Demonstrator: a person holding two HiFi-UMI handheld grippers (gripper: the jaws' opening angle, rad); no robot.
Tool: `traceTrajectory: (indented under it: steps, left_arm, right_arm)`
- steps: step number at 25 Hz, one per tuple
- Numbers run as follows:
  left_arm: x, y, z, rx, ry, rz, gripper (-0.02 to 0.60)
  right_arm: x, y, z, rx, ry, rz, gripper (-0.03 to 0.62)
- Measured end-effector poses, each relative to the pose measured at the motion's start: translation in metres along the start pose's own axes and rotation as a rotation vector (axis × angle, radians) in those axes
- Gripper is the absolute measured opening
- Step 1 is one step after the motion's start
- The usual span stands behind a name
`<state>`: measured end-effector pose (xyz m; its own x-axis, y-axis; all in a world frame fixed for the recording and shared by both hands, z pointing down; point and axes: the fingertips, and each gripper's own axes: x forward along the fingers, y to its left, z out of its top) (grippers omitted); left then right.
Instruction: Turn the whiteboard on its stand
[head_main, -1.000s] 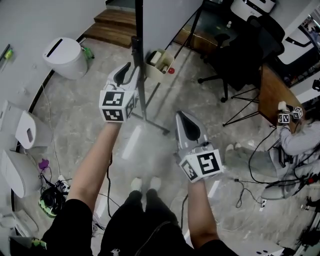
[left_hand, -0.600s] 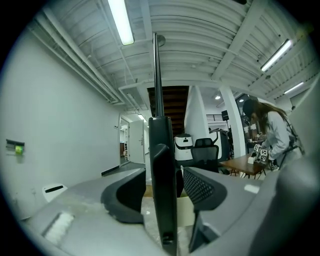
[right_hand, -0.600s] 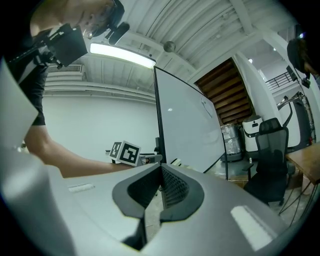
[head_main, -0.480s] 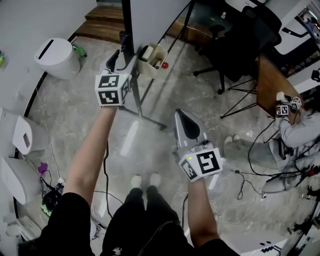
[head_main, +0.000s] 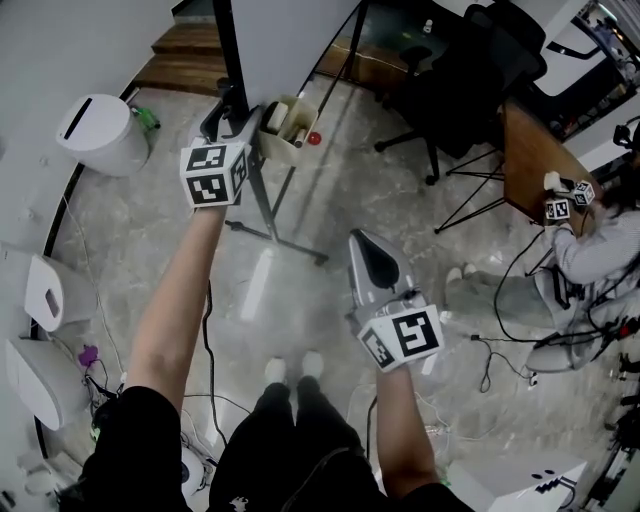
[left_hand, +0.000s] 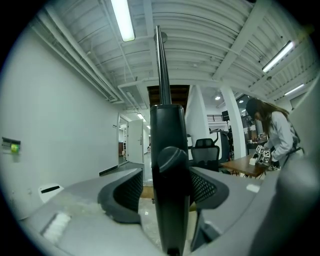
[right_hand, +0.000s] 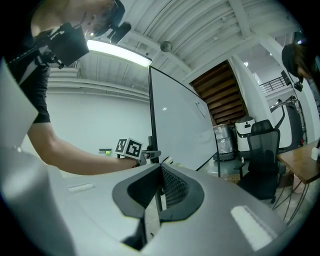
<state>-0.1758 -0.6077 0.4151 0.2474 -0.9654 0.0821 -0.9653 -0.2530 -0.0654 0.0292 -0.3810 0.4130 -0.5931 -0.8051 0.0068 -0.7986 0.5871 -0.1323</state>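
The whiteboard (head_main: 290, 40) stands at twelve o'clock in the head view, on its black stand (head_main: 262, 200); the left gripper (head_main: 228, 105), at eleven o'clock, has its jaws opening around the stand's upright post (left_hand: 170, 175), pads not pressing it; the right gripper (head_main: 363, 247), at five o'clock, hangs well apart, jaws together on nothing; a marker tray (head_main: 283, 128) sits just beside the left gripper.

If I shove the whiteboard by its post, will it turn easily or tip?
Probably top-heavy: the whiteboard is a tall panel on thin splayed legs, so a high push may tip it. The post looks like rigid metal and should not flex. Its smooth black surface could slip between the left gripper's opening jaws, which straddle it without pressing.
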Motion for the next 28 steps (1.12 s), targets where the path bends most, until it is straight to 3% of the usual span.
traceTrajectory:
  steps: [5, 13, 28]
  left_arm:
    - [0.000, -0.007, 0.001, 0.007, 0.001, -0.012, 0.206]
    - [0.000, -0.006, -0.002, -0.054, 0.017, -0.020, 0.195]
    - [-0.031, -0.009, -0.002, -0.068, 0.031, 0.013, 0.192]
  right_arm:
    - [-0.008, -0.003, -0.003, 0.007, 0.007, -0.025, 0.005]
    - [-0.018, 0.001, 0.000, 0.011, -0.006, -0.038, 0.003]
    - [-0.043, 0.008, 0.009, 0.000, -0.016, -0.047, 0.004]
